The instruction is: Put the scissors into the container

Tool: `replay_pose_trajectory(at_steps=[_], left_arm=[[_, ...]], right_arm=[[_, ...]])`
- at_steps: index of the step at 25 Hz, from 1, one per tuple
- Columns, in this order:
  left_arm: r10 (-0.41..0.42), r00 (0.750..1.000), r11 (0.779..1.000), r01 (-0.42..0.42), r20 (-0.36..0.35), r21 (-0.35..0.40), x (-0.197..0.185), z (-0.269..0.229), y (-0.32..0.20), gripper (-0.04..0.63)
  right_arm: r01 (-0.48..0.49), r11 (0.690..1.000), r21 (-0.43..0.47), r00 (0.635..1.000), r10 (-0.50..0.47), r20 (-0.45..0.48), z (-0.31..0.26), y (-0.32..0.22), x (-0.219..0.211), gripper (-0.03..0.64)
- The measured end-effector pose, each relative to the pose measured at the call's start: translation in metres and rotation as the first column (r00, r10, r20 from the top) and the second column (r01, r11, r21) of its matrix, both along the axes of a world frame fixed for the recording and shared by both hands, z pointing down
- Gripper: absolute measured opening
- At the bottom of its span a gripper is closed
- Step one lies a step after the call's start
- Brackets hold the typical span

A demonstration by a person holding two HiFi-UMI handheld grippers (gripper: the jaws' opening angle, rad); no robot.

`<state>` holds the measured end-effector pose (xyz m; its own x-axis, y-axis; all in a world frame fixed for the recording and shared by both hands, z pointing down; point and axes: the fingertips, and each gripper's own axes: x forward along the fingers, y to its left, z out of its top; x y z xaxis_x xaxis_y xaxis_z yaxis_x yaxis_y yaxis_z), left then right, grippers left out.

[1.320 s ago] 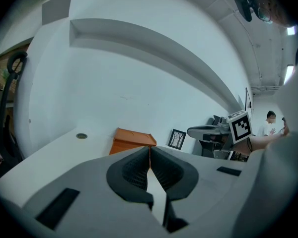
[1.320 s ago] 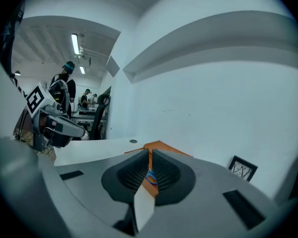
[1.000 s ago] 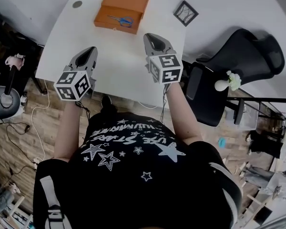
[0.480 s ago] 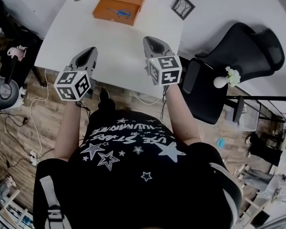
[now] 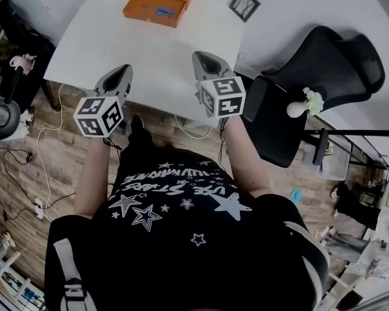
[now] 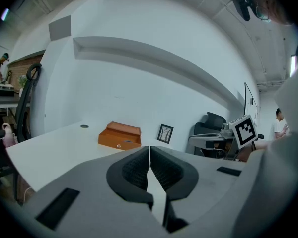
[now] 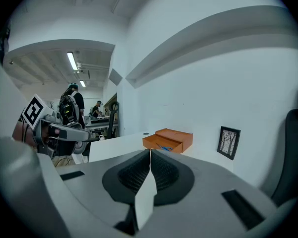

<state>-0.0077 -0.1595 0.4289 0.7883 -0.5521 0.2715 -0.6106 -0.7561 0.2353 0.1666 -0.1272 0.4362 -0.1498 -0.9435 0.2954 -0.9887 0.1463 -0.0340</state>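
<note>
An orange box [image 5: 159, 0] with a pulled-out drawer stands at the far side of the white table [image 5: 149, 50]. Blue-handled scissors [image 5: 161, 9] lie inside the drawer. The box also shows in the left gripper view [image 6: 119, 136] and the right gripper view [image 7: 168, 139], where the scissors [image 7: 163, 147] are faintly seen. My left gripper [image 5: 118, 76] hangs at the table's near edge, shut and empty. My right gripper [image 5: 209, 62] sits over the near edge, shut with nothing in it. Both are far from the box.
A small framed picture [image 5: 244, 4] leans at the table's back right. A black office chair [image 5: 311, 89] stands to the right with a white vase of flowers [image 5: 303, 105] nearby. Cables and a round grey machine [image 5: 0, 116] lie on the wooden floor at left.
Both grippers and the person have drawn back from the table; the box and table now sit higher and farther in the head view. The jaws stay shut.
</note>
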Motion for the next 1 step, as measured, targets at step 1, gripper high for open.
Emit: replay_pose_trajectory(at_steps=[1], left_arm=[[-0.002, 1.0, 1.0, 0.002, -0.002, -0.001, 0.0004, 0.0011, 0.0037, 0.022]], right_arm=[[0.003, 1.0, -0.001, 1.0, -0.003, 0.0, 0.0016, 0.0039, -0.0002, 0.047]])
